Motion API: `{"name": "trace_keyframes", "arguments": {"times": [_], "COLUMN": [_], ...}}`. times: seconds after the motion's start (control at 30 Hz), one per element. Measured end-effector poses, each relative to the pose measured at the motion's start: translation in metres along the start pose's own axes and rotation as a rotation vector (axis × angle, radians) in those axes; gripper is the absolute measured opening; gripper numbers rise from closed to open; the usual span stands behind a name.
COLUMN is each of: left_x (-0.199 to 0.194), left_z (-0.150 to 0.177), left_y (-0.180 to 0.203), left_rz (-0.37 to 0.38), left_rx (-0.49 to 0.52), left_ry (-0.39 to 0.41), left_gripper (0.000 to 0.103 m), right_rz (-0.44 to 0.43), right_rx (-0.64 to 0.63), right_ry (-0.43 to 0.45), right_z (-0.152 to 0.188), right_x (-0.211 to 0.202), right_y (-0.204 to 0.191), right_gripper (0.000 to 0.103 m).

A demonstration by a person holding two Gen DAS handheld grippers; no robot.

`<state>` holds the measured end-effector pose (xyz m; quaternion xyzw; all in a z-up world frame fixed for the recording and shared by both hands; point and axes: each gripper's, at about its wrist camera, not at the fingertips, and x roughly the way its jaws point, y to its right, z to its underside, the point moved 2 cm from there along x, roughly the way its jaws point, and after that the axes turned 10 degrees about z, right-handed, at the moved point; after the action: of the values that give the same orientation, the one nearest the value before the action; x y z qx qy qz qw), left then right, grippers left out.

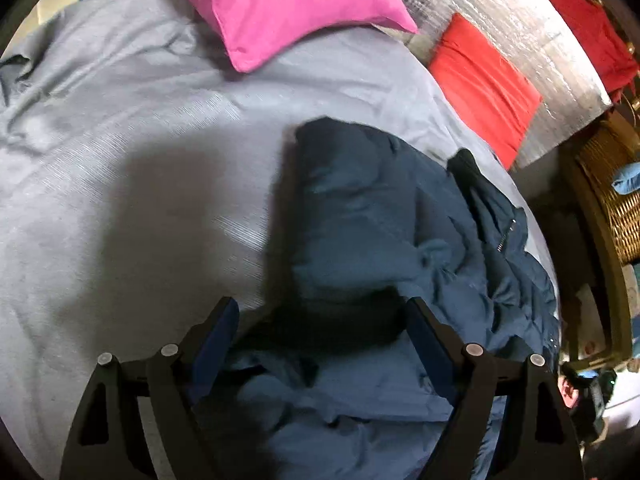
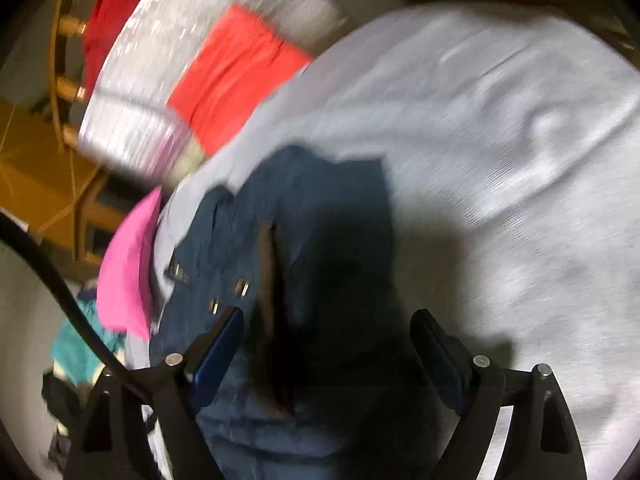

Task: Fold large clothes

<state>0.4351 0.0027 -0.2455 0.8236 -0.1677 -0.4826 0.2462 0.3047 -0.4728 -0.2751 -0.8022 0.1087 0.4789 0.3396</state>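
Note:
A dark blue padded jacket (image 1: 360, 216) lies crumpled on the grey bedsheet (image 1: 120, 160), one sleeve stretched away from me. My left gripper (image 1: 322, 312) hangs open just above the jacket's near part, both fingers apart with cloth below them and nothing pinched. In the blurred right wrist view the same jacket (image 2: 320, 220) shows metal snaps and a dark inner seam. My right gripper (image 2: 328, 324) stands open over it, the pads touching no cloth.
A pink pillow (image 1: 280, 4) lies at the far end of the bed, a red cushion (image 1: 480, 80) against a silvery quilted cover (image 1: 540, 40). A wicker basket (image 1: 612, 200) stands beside the bed at the right. Wooden furniture (image 2: 40, 184) and teal cloth (image 2: 76, 352) sit off the bed's edge.

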Motion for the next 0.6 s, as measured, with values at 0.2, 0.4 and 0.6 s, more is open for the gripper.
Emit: {"name": "trace_keyframes", "arguments": {"times": [0.2, 0.4, 0.6], "left_x": [0.004, 0.01, 0.009], "left_z": [0.003, 0.005, 0.012], "left_y": [0.01, 0.022, 0.03], "left_rz": [-0.04, -0.098, -0.234], "left_rx": [0.046, 0.102, 0.182], "left_ry": [0.019, 0.018, 0.006], "left_gripper": [0.053, 0.049, 0.066], "right_rz": [0.18, 0.251, 0.26], "right_rx": [-0.208, -0.252, -0.205], "right_ry": [0.071, 0.203, 0.09], "right_z": [0.018, 0.019, 0.015], "right_x": [0.004, -0.014, 0.006], "right_y": [-0.041, -0.059, -0.042], "right_gripper": [0.042, 0.031, 0.043]}}
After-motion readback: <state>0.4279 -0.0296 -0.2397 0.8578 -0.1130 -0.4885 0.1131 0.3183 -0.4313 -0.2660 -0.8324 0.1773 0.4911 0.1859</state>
